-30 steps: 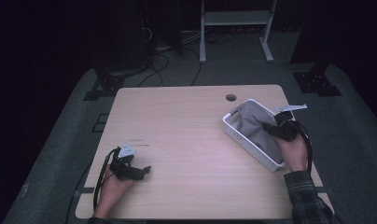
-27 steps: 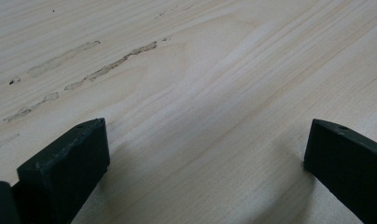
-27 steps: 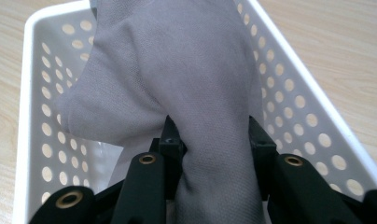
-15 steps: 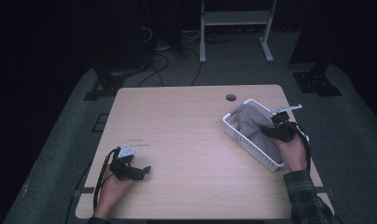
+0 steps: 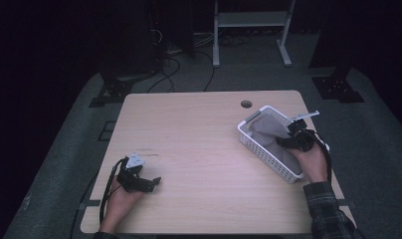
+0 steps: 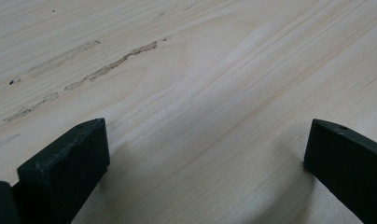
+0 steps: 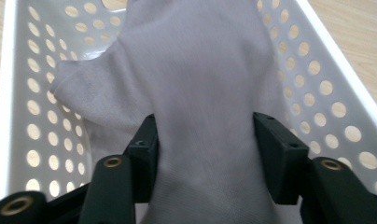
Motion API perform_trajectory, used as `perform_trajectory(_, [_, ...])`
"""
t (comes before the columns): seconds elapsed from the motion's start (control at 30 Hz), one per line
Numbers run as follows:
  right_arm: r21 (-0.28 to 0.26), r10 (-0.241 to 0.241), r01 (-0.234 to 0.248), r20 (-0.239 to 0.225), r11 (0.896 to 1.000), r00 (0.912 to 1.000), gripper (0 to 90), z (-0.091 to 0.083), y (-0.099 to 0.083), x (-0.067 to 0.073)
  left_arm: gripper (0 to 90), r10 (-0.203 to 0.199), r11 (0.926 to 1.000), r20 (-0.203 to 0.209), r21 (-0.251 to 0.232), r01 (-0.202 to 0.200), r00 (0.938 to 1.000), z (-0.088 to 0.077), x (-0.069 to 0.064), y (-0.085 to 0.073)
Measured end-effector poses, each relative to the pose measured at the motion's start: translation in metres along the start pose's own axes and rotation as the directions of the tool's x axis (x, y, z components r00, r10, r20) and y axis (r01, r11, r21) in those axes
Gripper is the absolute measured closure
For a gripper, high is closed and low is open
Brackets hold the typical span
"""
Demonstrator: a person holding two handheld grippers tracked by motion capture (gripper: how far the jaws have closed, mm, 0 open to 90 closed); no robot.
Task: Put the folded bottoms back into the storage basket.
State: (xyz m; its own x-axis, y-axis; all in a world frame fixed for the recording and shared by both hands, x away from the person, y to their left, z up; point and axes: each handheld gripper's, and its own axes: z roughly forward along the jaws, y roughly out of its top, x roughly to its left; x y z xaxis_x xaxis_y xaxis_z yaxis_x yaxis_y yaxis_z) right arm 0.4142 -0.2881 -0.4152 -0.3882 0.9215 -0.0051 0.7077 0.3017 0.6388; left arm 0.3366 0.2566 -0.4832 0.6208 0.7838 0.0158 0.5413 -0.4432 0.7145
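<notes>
A white perforated basket (image 5: 249, 143) stands at the table's right side with a grey cloth (image 5: 265, 130) lying in it. My right gripper (image 5: 284, 142) reaches into the basket from its near end. In the right gripper view the cloth (image 7: 196, 70) runs up between the two fingers (image 7: 276, 158), inside the basket (image 7: 317, 70). The jaws have just been opening and stand apart, loose around the fabric. My left gripper (image 5: 154, 183) rests on the table at the front left, jaws wide open with only bare wood between the fingertips (image 6: 67, 161).
A round cable hole (image 5: 246, 104) sits in the tabletop near the far edge, just behind the basket. The wood near the left gripper bears pale scuff marks (image 6: 107, 67). Dark floor, cables and a white frame lie beyond the table.
The right hand has shifted only slightly over the basket's near end. The left hand and its gripper have kept still.
</notes>
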Motion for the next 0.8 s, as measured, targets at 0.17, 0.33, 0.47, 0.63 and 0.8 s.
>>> perform_trajectory(0.17, [-0.053,-0.013,0.013,-0.006,0.999,0.9999,46.2,-0.016,0.003,-0.002,0.0,0.0,1.0,0.0,0.0,0.0,1.0,0.0,0.0,0.0])
perform_trajectory(0.33, [-0.094,-0.026,0.029,0.031,0.995,0.9992,50.5,-0.033,0.003,-0.013,0.0,0.0,1.0,0.0,0.0,0.0,1.0,0.0,0.0,0.0])
perform_trajectory(0.47, [-0.091,-0.02,0.026,0.069,0.995,0.9974,53.5,-0.041,-0.001,-0.03,0.0,0.006,1.0,-0.001,0.002,-0.006,1.0,0.0,0.0,0.0])
perform_trajectory(0.63, [-0.071,-0.027,0.035,0.117,0.997,0.9928,57.9,-0.046,-0.006,-0.052,0.0,0.002,1.0,0.0,0.002,-0.002,1.0,0.0,0.0,0.0])
perform_trajectory(0.8, [-0.038,-0.029,0.034,0.124,0.999,0.9918,59.9,-0.041,-0.014,-0.065,0.0,0.002,1.0,0.0,0.002,-0.002,1.0,0.0,0.0,0.0])
